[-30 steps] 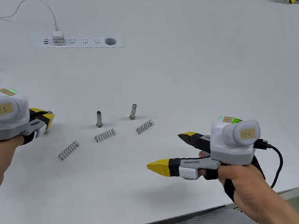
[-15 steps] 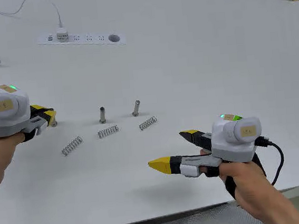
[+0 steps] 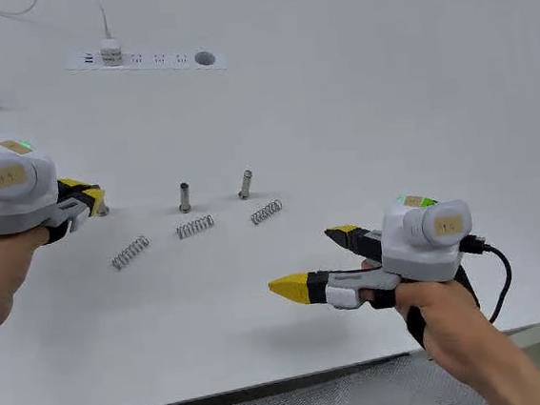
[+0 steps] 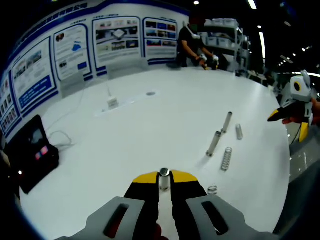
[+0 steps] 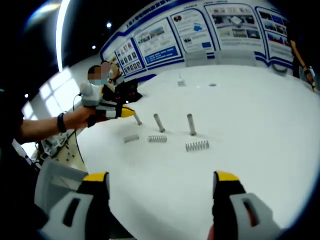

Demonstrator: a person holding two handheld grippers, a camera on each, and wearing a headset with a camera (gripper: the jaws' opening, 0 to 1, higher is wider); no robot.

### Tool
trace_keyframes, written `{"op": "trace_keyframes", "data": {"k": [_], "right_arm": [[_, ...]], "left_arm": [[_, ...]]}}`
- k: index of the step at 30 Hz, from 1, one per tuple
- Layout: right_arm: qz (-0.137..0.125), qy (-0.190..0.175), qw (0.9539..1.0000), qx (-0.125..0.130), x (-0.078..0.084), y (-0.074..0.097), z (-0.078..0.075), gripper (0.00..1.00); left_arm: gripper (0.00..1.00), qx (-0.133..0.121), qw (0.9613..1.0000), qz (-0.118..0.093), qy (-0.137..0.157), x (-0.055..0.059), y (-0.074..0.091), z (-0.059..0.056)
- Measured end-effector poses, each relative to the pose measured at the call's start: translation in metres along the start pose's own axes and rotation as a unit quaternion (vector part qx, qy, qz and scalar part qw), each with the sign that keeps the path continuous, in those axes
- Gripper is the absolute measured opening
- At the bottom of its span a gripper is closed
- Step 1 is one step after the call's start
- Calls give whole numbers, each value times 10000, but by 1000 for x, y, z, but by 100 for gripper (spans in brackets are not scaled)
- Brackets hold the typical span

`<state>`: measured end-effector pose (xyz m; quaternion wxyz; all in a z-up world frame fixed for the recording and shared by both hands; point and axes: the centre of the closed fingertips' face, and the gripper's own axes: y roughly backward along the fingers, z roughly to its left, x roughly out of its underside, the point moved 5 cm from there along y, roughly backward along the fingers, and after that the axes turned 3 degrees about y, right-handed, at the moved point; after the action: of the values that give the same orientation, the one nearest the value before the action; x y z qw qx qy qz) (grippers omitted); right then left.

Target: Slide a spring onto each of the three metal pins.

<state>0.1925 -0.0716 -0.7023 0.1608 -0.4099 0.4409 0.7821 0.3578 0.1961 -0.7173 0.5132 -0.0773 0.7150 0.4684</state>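
Right hand-held gripper [image 3: 312, 263] nearest, jaws spread wide, empty. Beyond: three springs [image 3: 195, 227] flat on bench [image 3: 358, 117], none threaded. Behind them two pins [image 3: 184, 196] upright, bare. Left hand-held gripper [image 3: 91, 201] clenched on third pin [image 4: 163, 175]. All three springs left to fit.

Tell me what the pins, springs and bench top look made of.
The pins: bare metal, probably steel; grey cylinders with bright glints. The springs: silvery coiled wire, likely steel too. The bench top: smooth matte white, laminate or paint; can't tell which.
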Motion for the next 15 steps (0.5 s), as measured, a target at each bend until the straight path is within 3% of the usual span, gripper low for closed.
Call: {"op": "trace_keyframes", "data": {"k": [15], "right_arm": [[28,31,10000,-7,2,-1,0,87]], "left_arm": [[7,150,9998,-14,-114,-2,-5,-19]]}}
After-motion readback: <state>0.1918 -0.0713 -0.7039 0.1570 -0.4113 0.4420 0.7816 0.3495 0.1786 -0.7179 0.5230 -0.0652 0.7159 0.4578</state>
